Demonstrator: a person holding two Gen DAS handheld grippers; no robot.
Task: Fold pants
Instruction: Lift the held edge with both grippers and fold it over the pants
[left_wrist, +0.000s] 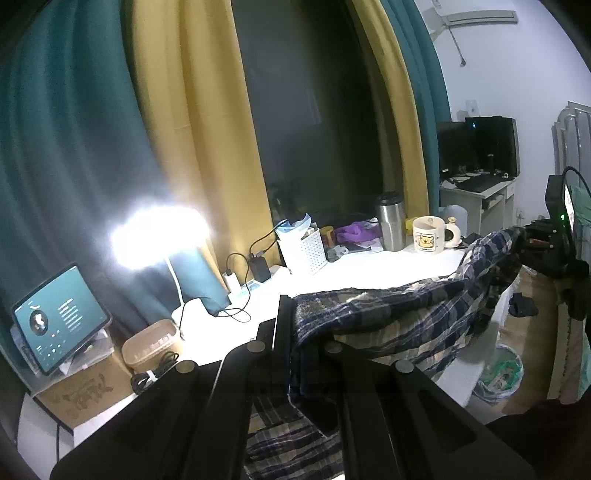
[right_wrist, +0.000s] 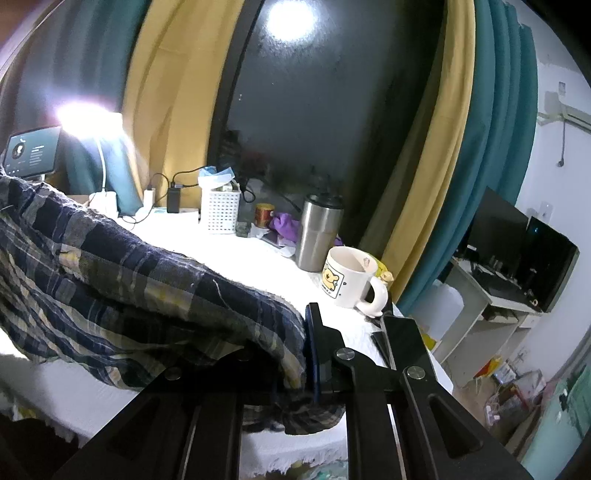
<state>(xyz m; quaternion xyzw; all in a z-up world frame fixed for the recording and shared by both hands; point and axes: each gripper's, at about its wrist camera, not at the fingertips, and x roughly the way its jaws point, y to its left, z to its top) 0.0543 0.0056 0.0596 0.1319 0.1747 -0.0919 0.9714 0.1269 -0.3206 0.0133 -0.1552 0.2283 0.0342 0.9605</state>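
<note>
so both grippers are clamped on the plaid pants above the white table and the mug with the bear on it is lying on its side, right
Not quite. The mug stands upright on the white table, as the right wrist view shows. The rest holds: the left gripper and right gripper are both clamped on the plaid pants.

Lived-in home room, likely a bedroom or dorm. Teal and mustard curtains are drawn beside a dark window. A white-covered table is cluttered with a cartoon mug, steel tumbler, lit lamp and tablet. A computer desk is seen against the far wall.
</note>
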